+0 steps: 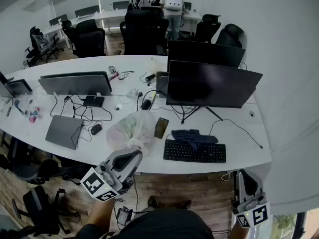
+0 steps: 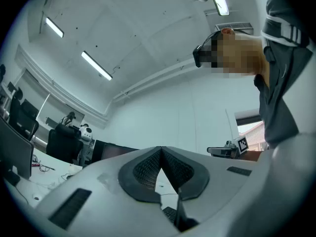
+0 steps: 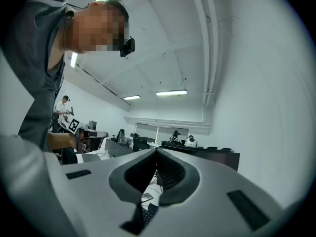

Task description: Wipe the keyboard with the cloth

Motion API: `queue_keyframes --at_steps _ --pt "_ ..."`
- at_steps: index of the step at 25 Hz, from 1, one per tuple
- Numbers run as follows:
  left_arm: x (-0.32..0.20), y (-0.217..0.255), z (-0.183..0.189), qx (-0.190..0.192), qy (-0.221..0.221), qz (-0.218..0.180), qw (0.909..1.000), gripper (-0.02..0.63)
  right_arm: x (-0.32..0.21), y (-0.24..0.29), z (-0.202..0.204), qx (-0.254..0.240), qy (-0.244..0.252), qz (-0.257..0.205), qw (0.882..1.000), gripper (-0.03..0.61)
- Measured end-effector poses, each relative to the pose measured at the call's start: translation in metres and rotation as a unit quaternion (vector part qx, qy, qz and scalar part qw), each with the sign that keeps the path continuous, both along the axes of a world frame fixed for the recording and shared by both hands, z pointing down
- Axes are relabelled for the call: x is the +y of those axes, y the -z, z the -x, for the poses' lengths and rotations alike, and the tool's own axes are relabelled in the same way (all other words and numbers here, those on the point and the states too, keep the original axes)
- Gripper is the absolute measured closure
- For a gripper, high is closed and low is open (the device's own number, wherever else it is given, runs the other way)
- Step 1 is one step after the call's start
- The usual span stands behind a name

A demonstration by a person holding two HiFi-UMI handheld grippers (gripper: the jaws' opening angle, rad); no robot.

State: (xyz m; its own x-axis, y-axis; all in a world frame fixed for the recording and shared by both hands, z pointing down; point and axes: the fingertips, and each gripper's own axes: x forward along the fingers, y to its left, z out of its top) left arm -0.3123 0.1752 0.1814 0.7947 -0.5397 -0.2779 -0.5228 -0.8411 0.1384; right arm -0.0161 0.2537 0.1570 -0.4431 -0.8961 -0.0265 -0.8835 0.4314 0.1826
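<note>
In the head view a black keyboard [image 1: 194, 152] lies near the front edge of the white desk [image 1: 244, 143], below a dark monitor. A dark blue cloth [image 1: 193, 136] is crumpled along the keyboard's far edge. My left gripper [image 1: 133, 157] is held in front of the desk edge, left of the keyboard, with its jaws shut and nothing between them. My right gripper [image 1: 243, 176] hangs below the desk's right corner, jaws closed tip to tip and empty. A sliver of the keyboard [image 2: 170, 214] shows under the left jaws, and again as keys [image 3: 147, 212] under the right jaws.
A phone [image 1: 161, 127] and a bunched plastic bag [image 1: 130, 130] lie left of the keyboard. Farther left are a closed laptop [image 1: 63, 131] and a mouse [image 1: 96, 129]. Monitors [image 1: 212, 86] and cables fill the desk's back. Office chairs and people stand beyond.
</note>
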Motion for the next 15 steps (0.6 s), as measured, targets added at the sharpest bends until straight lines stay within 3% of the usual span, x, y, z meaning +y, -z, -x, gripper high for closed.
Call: queue_keyframes --at_steps 3,8,15 --pt "0.002 -0.002 -0.021 0.007 -0.001 0.014 0.9999 0.609 0.001 -0.001 -0.022 -0.005 0.002 -0.001 1.0 0.569" --pt "0.0 -0.001 -0.065 -0.013 0.002 0.026 0.9996 0.609 0.001 -0.011 -0.061 -0.022 0.011 0.015 1.0 0.569" --pt "-0.008 0.001 -0.147 -0.076 0.016 0.02 0.9968 0.609 -0.002 -0.027 -0.122 -0.035 0.027 0.038 0.998 0.569"
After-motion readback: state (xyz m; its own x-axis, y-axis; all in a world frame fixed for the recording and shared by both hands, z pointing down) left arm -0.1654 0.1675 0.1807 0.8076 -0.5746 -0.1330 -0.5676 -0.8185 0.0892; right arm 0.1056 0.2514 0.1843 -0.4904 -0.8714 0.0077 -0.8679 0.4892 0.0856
